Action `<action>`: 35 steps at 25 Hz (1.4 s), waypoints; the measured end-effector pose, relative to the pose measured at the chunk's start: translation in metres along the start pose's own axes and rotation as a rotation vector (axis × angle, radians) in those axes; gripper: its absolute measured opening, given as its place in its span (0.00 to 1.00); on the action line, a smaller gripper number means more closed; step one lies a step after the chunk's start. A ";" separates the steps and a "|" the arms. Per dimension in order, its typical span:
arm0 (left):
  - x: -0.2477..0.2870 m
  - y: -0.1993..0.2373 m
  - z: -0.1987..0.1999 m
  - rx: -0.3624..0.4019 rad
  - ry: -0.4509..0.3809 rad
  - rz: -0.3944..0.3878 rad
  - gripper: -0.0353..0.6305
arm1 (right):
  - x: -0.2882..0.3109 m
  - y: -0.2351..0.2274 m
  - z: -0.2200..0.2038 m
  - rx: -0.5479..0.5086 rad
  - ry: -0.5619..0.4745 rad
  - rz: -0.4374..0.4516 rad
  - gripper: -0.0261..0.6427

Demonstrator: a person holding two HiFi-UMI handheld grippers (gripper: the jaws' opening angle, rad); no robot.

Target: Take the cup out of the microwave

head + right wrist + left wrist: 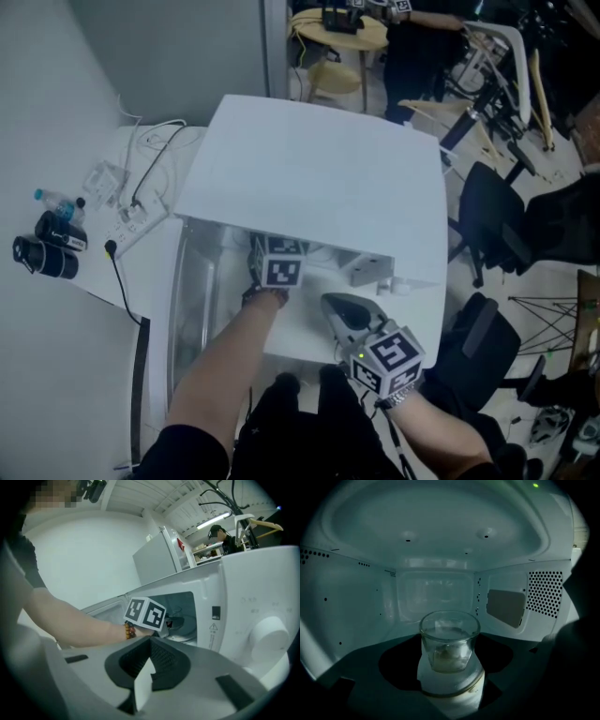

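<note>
A clear glass cup stands upright on the turntable inside the white microwave. My left gripper is inside the cavity, its dark jaws spread wide on either side of the cup without touching it. In the head view only its marker cube shows at the oven's mouth, and the cup is hidden there. The right gripper view shows the same cube at the opening. My right gripper hangs outside, in front of the control panel, jaws together with nothing between them.
The microwave door stands open to the left. A power strip with cables, a water bottle and black cylinders lie on the table at left. Office chairs stand to the right, and a person is far behind.
</note>
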State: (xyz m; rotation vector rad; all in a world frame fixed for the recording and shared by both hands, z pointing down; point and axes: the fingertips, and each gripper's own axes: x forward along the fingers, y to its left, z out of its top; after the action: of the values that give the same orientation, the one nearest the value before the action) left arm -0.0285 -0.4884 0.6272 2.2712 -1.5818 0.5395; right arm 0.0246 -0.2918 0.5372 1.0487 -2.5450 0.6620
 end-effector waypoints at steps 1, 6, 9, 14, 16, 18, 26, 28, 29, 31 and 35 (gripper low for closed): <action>0.000 0.001 0.001 0.001 -0.003 0.003 0.57 | 0.000 0.000 0.000 0.001 -0.002 -0.002 0.05; -0.001 -0.002 0.003 0.005 -0.012 0.000 0.54 | -0.001 0.000 0.000 0.005 -0.011 -0.005 0.05; -0.004 -0.006 0.005 0.014 -0.026 -0.007 0.55 | -0.002 0.001 0.000 0.005 -0.014 -0.006 0.05; -0.015 -0.009 0.002 0.012 -0.042 -0.006 0.55 | -0.002 0.004 -0.001 0.002 -0.014 -0.007 0.05; -0.021 -0.009 0.003 0.003 -0.049 -0.005 0.55 | -0.002 0.006 -0.001 0.001 -0.014 -0.007 0.05; -0.026 -0.010 0.003 0.002 -0.053 -0.005 0.55 | -0.003 0.008 -0.001 0.000 -0.014 -0.007 0.05; -0.047 -0.015 0.002 -0.012 -0.071 -0.017 0.55 | -0.004 0.014 0.003 -0.010 -0.030 -0.016 0.05; -0.054 -0.016 0.000 -0.016 -0.073 -0.019 0.55 | -0.005 0.016 0.005 -0.012 -0.038 -0.022 0.05; -0.058 -0.016 0.000 -0.020 -0.073 -0.019 0.55 | -0.006 0.017 0.006 -0.013 -0.041 -0.025 0.05; -0.066 -0.017 0.000 -0.025 -0.075 -0.021 0.55 | -0.009 0.019 0.009 -0.012 -0.047 -0.034 0.05; -0.084 -0.020 -0.002 -0.021 -0.072 -0.028 0.55 | -0.017 0.024 0.013 -0.010 -0.066 -0.043 0.05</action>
State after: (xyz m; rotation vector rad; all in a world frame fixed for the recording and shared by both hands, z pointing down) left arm -0.0362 -0.4122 0.5884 2.3175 -1.5794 0.4362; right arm 0.0171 -0.2740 0.5111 1.1361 -2.5706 0.6128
